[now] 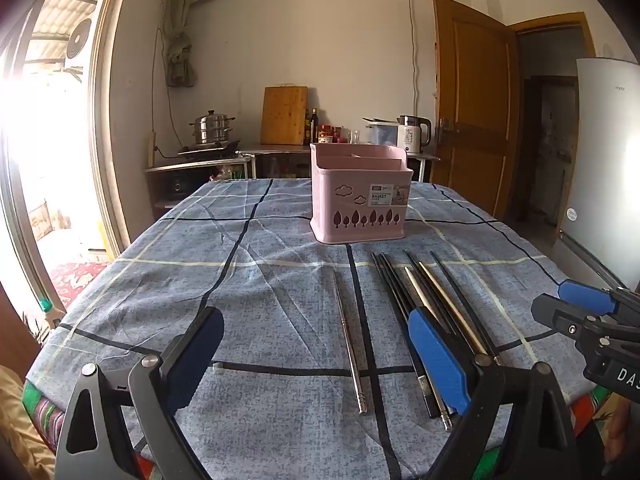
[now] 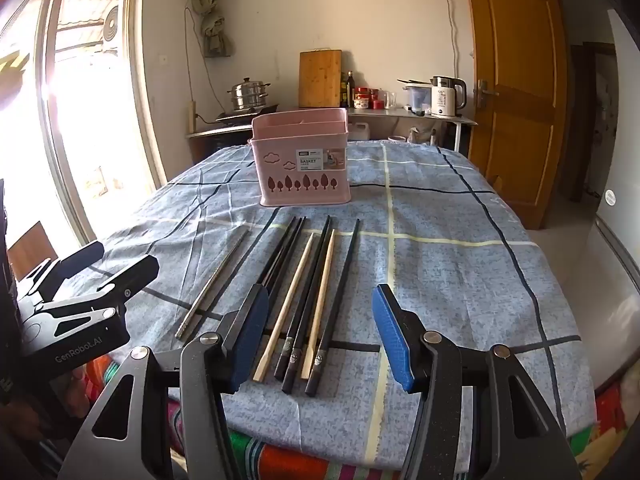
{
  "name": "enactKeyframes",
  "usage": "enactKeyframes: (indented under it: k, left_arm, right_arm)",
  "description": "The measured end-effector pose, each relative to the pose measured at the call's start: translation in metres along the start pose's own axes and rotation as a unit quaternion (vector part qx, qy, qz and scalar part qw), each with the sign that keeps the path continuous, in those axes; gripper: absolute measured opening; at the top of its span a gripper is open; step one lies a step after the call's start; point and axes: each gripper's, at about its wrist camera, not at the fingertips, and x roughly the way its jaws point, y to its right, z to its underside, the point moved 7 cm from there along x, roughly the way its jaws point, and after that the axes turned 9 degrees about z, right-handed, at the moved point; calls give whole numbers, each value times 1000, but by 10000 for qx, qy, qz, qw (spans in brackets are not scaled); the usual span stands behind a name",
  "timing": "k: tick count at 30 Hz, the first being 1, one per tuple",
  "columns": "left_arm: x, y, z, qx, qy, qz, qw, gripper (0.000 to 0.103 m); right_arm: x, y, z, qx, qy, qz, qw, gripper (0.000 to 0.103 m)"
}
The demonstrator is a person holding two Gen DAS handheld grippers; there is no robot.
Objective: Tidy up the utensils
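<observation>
Chopsticks [image 2: 308,304], black and pale wood, lie side by side on surface [image 2: 460,240] near its front edge; one metal chopstick [image 1: 350,344] just left, apart. Pink utensil basket [image 1: 360,196] stands behind. Left tool [image 1: 316,356] and right tool [image 2: 318,340] both spread wide, holding nothing

You've got white walls [image 1: 340,40], bright glare through the big window [image 1: 36,152] on your left, brown wooden door [image 1: 472,120] ajar, back counter [image 2: 400,114] with kettle [image 2: 446,96], steamer pot [image 1: 212,128], cutting board [image 1: 284,115].
</observation>
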Motion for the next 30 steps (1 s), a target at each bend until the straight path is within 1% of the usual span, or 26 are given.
enactKeyframes:
  k: [7,30]
  left_arm:
    - [-3,-2,0,-75,31,27,10000,94]
    - [-6,1,2,-33,-20,78,10000,94]
  right_arm:
    - [-1,-1,0,18,-12,-14,10000,55]
    - [-2,0,1,13,-30,-10,10000,55]
